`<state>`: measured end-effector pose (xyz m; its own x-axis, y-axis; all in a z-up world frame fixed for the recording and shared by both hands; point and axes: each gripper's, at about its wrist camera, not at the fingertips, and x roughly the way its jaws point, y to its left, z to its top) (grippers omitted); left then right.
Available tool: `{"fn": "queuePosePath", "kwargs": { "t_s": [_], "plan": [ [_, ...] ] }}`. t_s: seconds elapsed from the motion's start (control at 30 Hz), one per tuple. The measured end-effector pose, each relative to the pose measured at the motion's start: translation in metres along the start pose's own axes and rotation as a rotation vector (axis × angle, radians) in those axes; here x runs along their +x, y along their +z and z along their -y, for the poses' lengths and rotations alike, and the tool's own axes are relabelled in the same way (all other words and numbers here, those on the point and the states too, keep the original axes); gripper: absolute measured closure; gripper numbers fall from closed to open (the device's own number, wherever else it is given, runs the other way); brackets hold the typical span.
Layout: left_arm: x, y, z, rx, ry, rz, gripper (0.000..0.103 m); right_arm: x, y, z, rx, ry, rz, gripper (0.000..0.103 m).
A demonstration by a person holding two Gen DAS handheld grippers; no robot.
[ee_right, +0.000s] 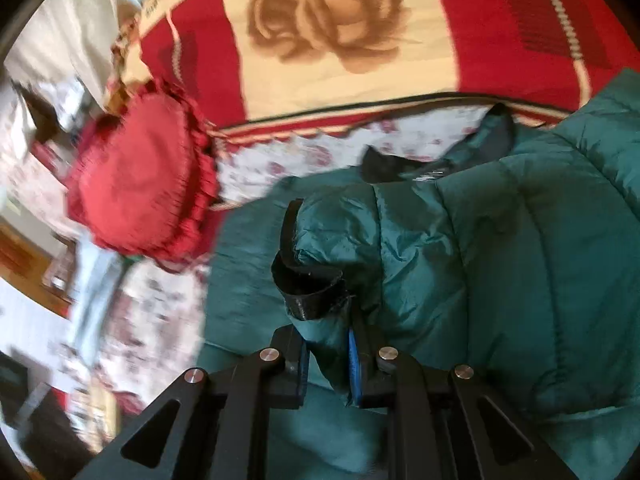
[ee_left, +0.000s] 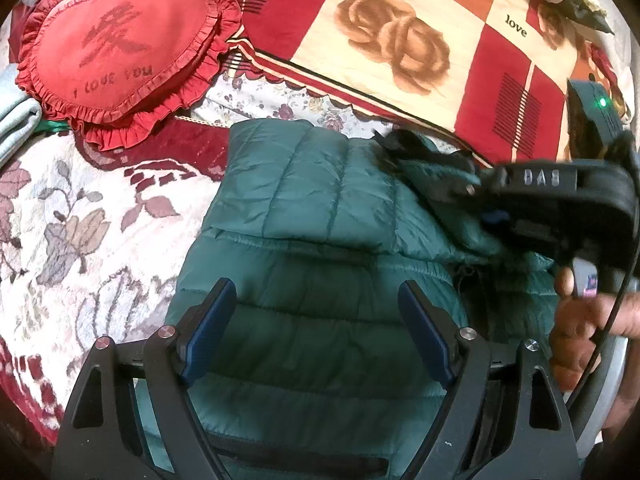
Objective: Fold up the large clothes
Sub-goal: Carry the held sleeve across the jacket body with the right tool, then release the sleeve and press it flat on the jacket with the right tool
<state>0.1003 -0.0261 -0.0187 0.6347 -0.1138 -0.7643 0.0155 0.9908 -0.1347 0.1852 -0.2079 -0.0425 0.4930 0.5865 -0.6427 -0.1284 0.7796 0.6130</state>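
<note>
Green puffer jacket (ee_left: 312,216) lies on the floral bedspread (ee_left: 80,216), near the red heart pillow (ee_left: 120,48) at far left. Left gripper (ee_left: 316,328) hovers above it, jaws spread and empty. Right gripper (ee_right: 328,364) is clamped on the jacket's black-trimmed sleeve cuff (ee_right: 308,284).

One green quilted jacket (ee_left: 320,240) lies on the bed. One red heart-shaped cushion (ee_left: 120,48) sits beside one red-and-cream rose blanket (ee_left: 400,52). There are two grippers: the left gripper (ee_left: 316,328) and the right gripper (ee_right: 328,364).
</note>
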Motion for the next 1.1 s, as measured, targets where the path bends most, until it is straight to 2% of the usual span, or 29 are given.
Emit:
{"fn": "queuePosePath", "kwargs": {
  "t_s": [0.13, 0.2, 0.3, 0.37, 0.43, 0.67, 0.83, 0.93, 1.1],
  "plan": [
    [-0.004, 0.000, -0.004, -0.008, -0.001, 0.008, 0.020, 0.018, 0.002, -0.014, -0.011, 0.055, -0.044, 0.088],
    [-0.006, 0.000, -0.007, -0.012, 0.002, 0.010, 0.020, 0.031, 0.005, -0.011, 0.037, 0.090, -0.091, 0.086],
    [-0.006, 0.000, -0.012, -0.023, 0.006, 0.007, 0.020, 0.034, 0.006, -0.006, 0.097, 0.122, -0.097, 0.069],
    [-0.006, 0.001, -0.016, -0.034, 0.003, 0.010, 0.020, 0.024, 0.006, -0.010, 0.085, 0.135, -0.081, 0.051],
    [-0.006, 0.001, -0.017, -0.043, 0.000, 0.009, 0.020, 0.012, 0.005, -0.013, 0.072, 0.132, -0.061, 0.040],
    [-0.007, 0.009, -0.002, -0.040, -0.052, 0.020, 0.020, -0.059, -0.007, -0.010, 0.030, 0.117, 0.026, 0.037],
    [0.002, 0.025, 0.005, -0.074, -0.084, 0.022, 0.020, -0.113, -0.020, 0.000, -0.041, 0.039, 0.098, 0.033],
    [0.024, 0.031, 0.013, -0.069, -0.057, -0.037, 0.020, -0.148, -0.025, 0.020, -0.031, 0.003, 0.154, 0.030],
    [0.047, 0.036, 0.024, -0.064, -0.016, -0.053, 0.020, -0.188, -0.032, 0.059, 0.045, -0.026, 0.208, 0.028]
  ]
}}
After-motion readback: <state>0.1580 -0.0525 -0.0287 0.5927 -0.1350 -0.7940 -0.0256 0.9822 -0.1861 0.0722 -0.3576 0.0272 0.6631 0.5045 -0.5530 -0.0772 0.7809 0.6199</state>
